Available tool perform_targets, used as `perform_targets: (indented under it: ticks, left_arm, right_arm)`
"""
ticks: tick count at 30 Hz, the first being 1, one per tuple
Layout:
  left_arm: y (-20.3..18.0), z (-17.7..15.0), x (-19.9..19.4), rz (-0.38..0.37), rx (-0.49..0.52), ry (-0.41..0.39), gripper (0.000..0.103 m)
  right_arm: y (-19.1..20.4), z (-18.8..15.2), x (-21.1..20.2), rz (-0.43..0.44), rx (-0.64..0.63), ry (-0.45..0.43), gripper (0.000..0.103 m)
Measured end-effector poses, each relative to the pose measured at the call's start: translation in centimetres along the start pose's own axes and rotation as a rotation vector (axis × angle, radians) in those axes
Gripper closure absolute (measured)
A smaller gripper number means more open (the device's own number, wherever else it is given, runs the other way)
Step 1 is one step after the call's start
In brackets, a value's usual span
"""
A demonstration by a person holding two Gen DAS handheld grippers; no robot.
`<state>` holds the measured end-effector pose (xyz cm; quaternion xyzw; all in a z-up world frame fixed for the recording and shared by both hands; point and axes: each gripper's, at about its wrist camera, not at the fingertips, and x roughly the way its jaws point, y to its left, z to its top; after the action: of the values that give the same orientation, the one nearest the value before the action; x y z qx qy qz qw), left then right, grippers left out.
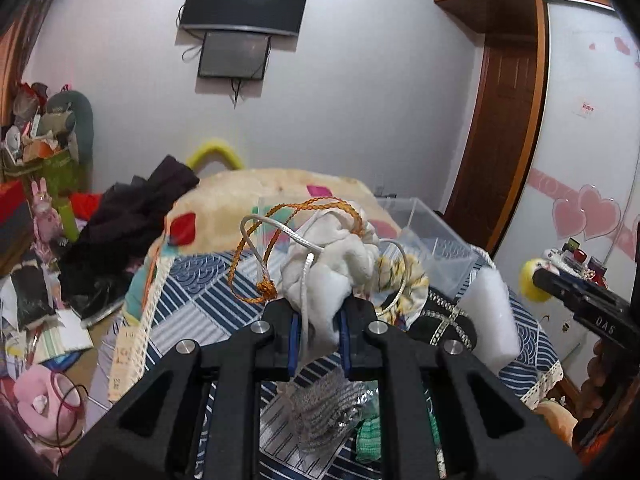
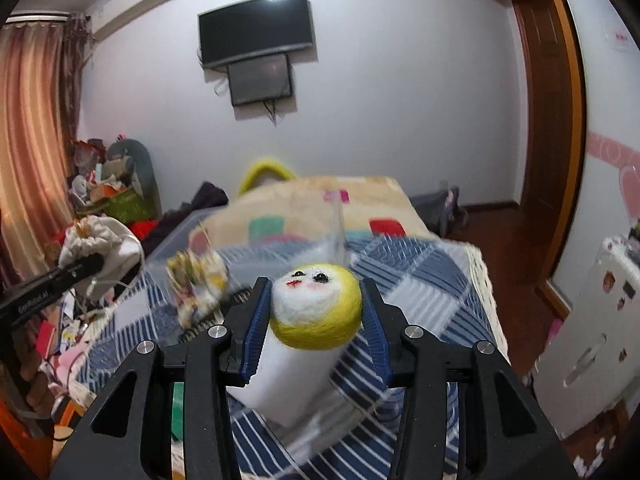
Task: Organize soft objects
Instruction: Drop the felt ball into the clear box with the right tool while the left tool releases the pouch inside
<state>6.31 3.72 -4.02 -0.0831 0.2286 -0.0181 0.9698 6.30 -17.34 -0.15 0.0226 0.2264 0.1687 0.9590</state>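
Note:
My left gripper (image 1: 318,320) is shut on a white drawstring pouch (image 1: 336,264) with orange and white cords, held above the bed; it also shows in the right wrist view (image 2: 104,244). My right gripper (image 2: 316,300) is shut on a felt doll head (image 2: 320,308) with yellow hair and a painted face, held above a white foam block (image 2: 288,372). In the left wrist view the doll head (image 1: 530,280) and right gripper appear at far right. A floral fabric pouch (image 1: 404,280) lies on the blue patterned bedspread (image 1: 192,304). A clear plastic box (image 1: 424,236) stands behind.
A white foam block (image 1: 488,312), a black rhinestone item (image 1: 444,328), a silver mesh pouch (image 1: 328,412) and a green knit piece (image 1: 368,436) lie on the bed. Dark clothes (image 1: 128,224) and clutter sit left. A cream blanket (image 1: 256,196) lies beyond.

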Motion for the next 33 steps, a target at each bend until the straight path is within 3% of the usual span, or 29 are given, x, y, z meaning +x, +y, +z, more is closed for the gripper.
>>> perform_targets:
  ticks: [5,11,20,33]
  left_arm:
    - [-0.1,1.9,-0.4,0.0,0.011,-0.032,0.088]
    - [-0.3,3.9,0.5,-0.003,0.029,-0.044,0.088]
    - [0.2,5.9,4.4,-0.008,0.039,0.007,0.088]
    - [0.4,4.7,12.3,-0.031,0.034,0.194,0.088]
  right_arm:
    - [2.2,1.7,0.3,0.013,-0.054,-0.06,0.062]
    - [3.2,3.1,2.5,0.045,-0.094,-0.071,0.062]
    - [2.9,4.2,7.2,0.088,-0.103,0.02,0.062]
    - [1.9,3.6,12.2,0.059,-0.157,0.226,0.062]
